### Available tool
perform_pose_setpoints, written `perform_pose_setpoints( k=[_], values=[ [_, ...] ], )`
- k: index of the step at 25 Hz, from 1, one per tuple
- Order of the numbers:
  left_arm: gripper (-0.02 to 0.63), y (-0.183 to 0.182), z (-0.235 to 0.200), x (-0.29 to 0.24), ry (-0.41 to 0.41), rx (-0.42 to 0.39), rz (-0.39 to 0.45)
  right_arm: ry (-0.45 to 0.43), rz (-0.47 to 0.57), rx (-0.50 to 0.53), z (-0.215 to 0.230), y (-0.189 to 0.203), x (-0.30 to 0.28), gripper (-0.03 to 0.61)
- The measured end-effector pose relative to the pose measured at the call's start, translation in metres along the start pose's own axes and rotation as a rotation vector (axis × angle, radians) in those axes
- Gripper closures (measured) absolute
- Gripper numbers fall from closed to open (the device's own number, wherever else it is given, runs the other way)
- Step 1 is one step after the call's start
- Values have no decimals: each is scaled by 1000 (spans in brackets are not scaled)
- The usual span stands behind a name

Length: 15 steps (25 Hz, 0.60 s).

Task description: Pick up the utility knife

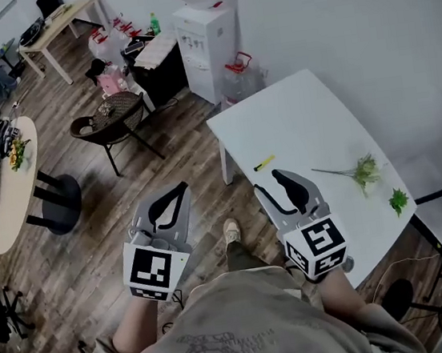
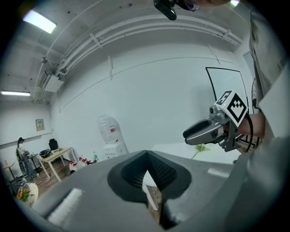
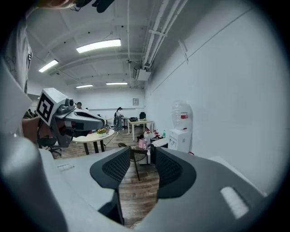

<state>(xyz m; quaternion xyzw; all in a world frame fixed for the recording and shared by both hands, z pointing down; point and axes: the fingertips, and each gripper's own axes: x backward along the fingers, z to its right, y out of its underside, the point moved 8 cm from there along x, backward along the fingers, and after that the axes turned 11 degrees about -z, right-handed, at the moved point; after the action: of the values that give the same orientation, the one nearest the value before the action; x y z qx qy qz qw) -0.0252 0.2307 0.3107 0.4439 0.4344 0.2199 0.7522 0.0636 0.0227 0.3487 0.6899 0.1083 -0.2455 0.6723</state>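
The utility knife [image 1: 263,162] is a small yellow piece lying near the front left edge of the white table [image 1: 302,120]. My right gripper [image 1: 274,182] hovers just short of it, over the table's near corner, open with nothing between its jaws [image 3: 143,159]. Further left, out over the wooden floor, my left gripper [image 1: 179,192] is shut and empty, its tips meeting [image 2: 146,154]. Neither gripper view shows the knife. The right gripper [image 2: 204,131] appears in the left gripper view, and the left gripper [image 3: 77,118] in the right gripper view.
Two green plant sprigs [image 1: 363,169] [image 1: 399,201] lie on the table's right side. A water dispenser [image 1: 205,40] stands beyond the table, a dark chair [image 1: 112,117] on the floor to the left, and a round table [image 1: 4,184] at the far left.
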Motion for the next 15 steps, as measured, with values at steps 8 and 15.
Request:
perform_pose_setpoints(
  k=[8,15],
  values=[
    [614,-50,-59,-110,55,-50,-3,11,-63,-124,83,-22,-70,380],
    [614,-78,-77,-193,157,-86,9,75,-84,-202,136,-29,-102,381]
  ],
)
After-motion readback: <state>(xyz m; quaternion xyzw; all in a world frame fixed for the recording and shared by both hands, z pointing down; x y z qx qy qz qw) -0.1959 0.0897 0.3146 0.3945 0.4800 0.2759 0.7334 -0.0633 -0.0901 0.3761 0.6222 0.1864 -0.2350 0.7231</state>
